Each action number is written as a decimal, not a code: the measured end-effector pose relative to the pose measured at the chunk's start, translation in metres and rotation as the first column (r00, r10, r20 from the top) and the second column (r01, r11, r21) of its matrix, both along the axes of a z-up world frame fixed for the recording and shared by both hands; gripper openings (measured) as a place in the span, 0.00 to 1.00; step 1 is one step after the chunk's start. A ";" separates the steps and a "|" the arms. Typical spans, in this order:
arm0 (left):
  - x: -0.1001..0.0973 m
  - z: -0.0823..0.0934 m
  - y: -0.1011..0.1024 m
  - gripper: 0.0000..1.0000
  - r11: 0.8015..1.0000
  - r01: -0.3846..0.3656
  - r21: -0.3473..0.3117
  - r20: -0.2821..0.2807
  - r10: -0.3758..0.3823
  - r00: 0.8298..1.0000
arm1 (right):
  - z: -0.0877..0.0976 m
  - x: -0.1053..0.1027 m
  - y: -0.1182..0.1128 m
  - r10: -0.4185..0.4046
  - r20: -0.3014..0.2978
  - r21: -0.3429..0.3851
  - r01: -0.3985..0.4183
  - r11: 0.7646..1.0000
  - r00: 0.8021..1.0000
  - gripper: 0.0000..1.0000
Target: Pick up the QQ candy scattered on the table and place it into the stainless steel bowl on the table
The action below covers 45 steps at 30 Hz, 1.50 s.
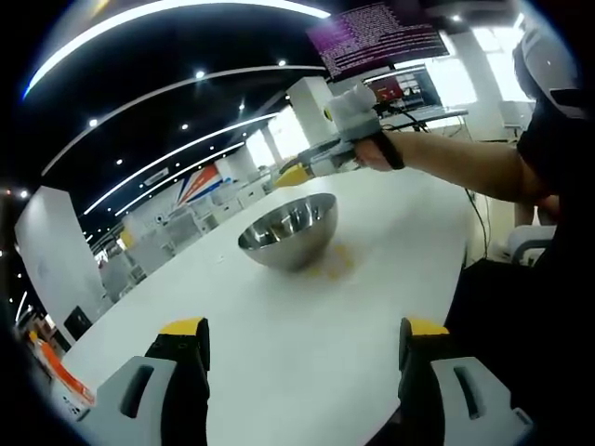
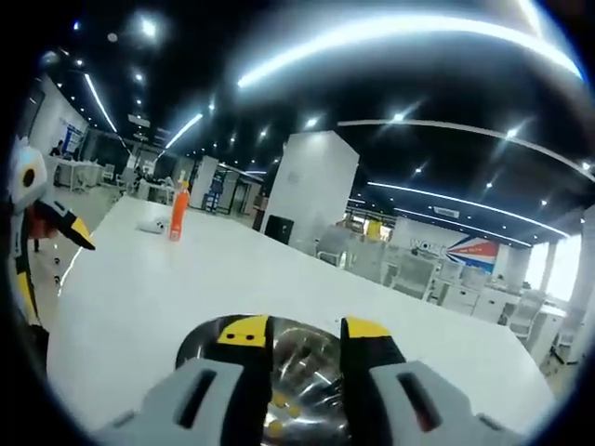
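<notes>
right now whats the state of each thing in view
stainless steel bowl: upright on the table, yellow candy inside
left tongs: open, holding nothing
right tongs: over the bowl, narrow gap, grip unclear
orange bottle: upright, far end
table: white

No readable text. Overhead monitor (image 1: 376, 37) in left gripper view: purple screen with light text lines, too small to read. Second screen (image 1: 402, 88) below it: red patch, illegible. Far wall sign (image 2: 429, 249) in right gripper view: dark lettering beside a red-blue graphic, too blurred to read. Orange bottle (image 2: 177, 214) on the surface: label can't be made out.
</notes>
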State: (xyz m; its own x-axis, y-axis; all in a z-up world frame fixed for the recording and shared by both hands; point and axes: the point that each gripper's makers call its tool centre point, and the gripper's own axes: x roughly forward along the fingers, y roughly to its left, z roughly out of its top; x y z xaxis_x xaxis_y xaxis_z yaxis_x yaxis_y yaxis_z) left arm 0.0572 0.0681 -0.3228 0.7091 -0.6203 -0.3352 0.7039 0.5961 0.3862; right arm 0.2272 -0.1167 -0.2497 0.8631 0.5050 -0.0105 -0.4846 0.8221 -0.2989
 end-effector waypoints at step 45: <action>-0.001 0.000 -0.002 0.84 1.000 0.003 -0.005 0.002 -0.003 1.000 | 0.149 -0.135 0.042 0.157 0.373 0.001 -0.169 0.986 0.915 0.28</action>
State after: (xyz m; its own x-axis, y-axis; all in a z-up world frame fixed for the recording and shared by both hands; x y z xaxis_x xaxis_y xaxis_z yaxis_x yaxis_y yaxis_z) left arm 0.0565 0.0663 -0.3225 0.7079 -0.6245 -0.3300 0.7050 0.5959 0.3847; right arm 0.0925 -0.0748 -0.1011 0.7078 0.6335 0.3125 -0.4727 0.7536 -0.4568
